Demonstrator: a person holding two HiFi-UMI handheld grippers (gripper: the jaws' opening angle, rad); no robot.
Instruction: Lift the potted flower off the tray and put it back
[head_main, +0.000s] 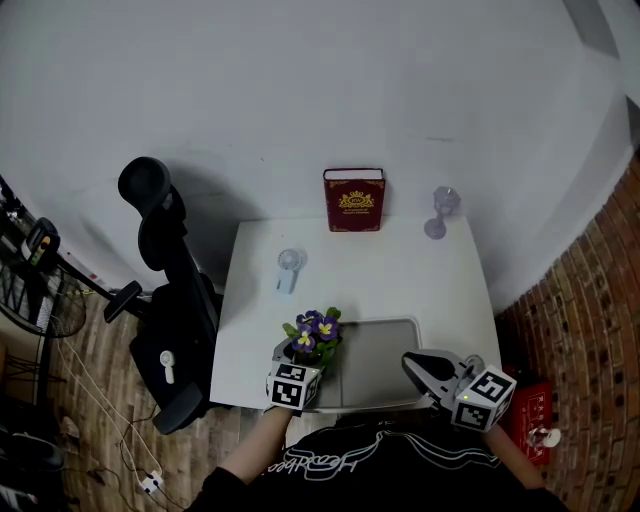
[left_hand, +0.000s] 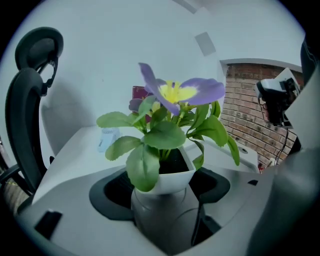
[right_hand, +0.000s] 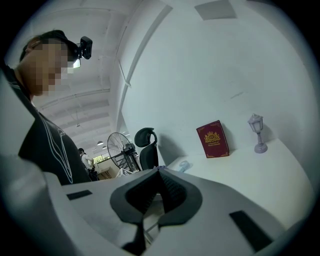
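The potted flower (head_main: 312, 335) has purple and yellow blooms and green leaves in a small white pot (left_hand: 167, 175). It stands at the left edge of the grey tray (head_main: 390, 355), near the table's front. My left gripper (head_main: 297, 378) is shut on the pot, with a black pad on each side of it (left_hand: 162, 192). The gripper body hides the pot's base, so I cannot tell whether it rests on the tray. My right gripper (head_main: 418, 366) hovers over the tray's right end, shut with nothing in it, its tips meeting (right_hand: 159, 172).
At the back of the white table (head_main: 400, 275) a red book (head_main: 353, 201) leans on the wall beside a small lantern (head_main: 439, 212). A small pale fan (head_main: 289, 268) lies mid-table. A black office chair (head_main: 165, 290) stands left; a brick wall (head_main: 590, 300) stands right.
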